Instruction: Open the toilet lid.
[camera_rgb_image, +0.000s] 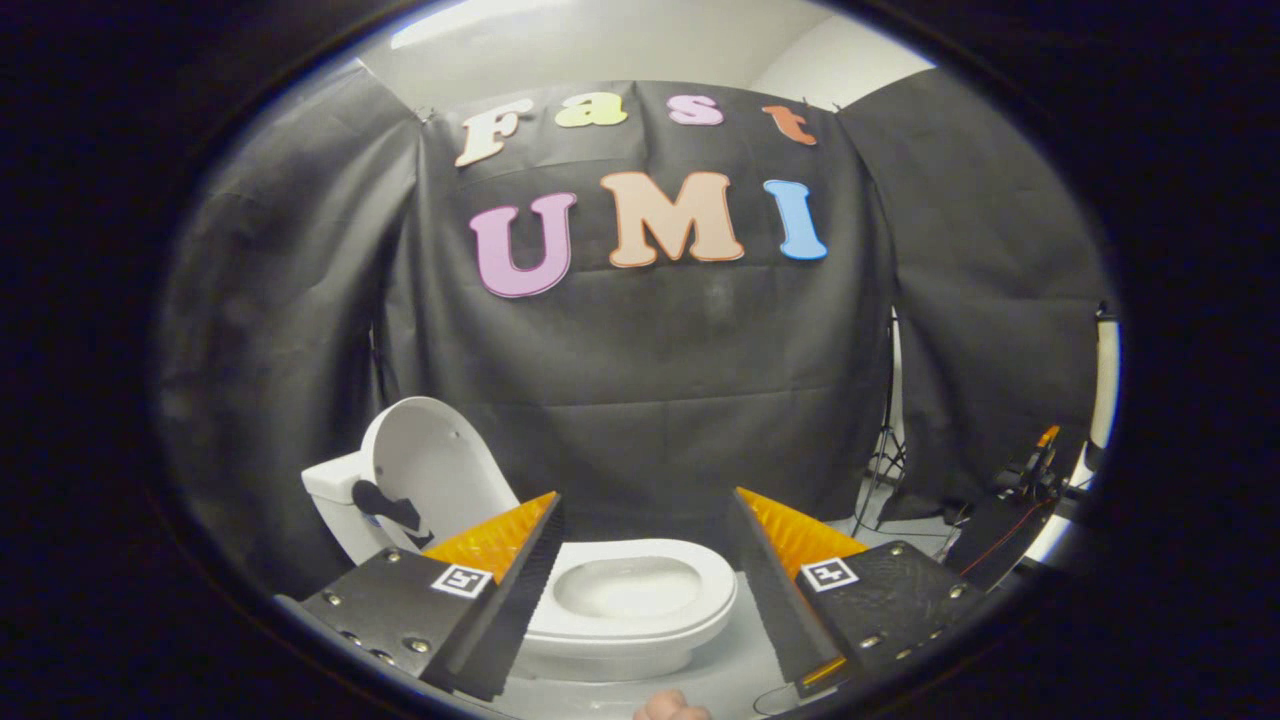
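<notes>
The toilet lid (430, 465) stands raised against the tank (335, 500) — seat (640, 590) uncovered. The gripper (640, 520) hangs above, its 2 fingers (500, 570) wide apart, holding nothing.

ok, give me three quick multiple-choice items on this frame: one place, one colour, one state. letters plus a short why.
1. Where is the white toilet bowl relative to the gripper?
A. Seen between and just beyond its two fingers
B. Behind the black cloth wall
C. Clamped in the jaws

2. What colour are the ridged finger pads?
A. Blue
B. Orange
C. Green

3. What state is the white oval toilet lid in?
A. Flat down over the seat
B. Raised upright against the tank
C. Lying on the floor

Answers: 1 A, the bowl shows in the gap between the fingers. 2 B, both inner faces are orange. 3 B, the lid stands up and the bowl opening is exposed; jaws are apart, holding nothing.
</notes>
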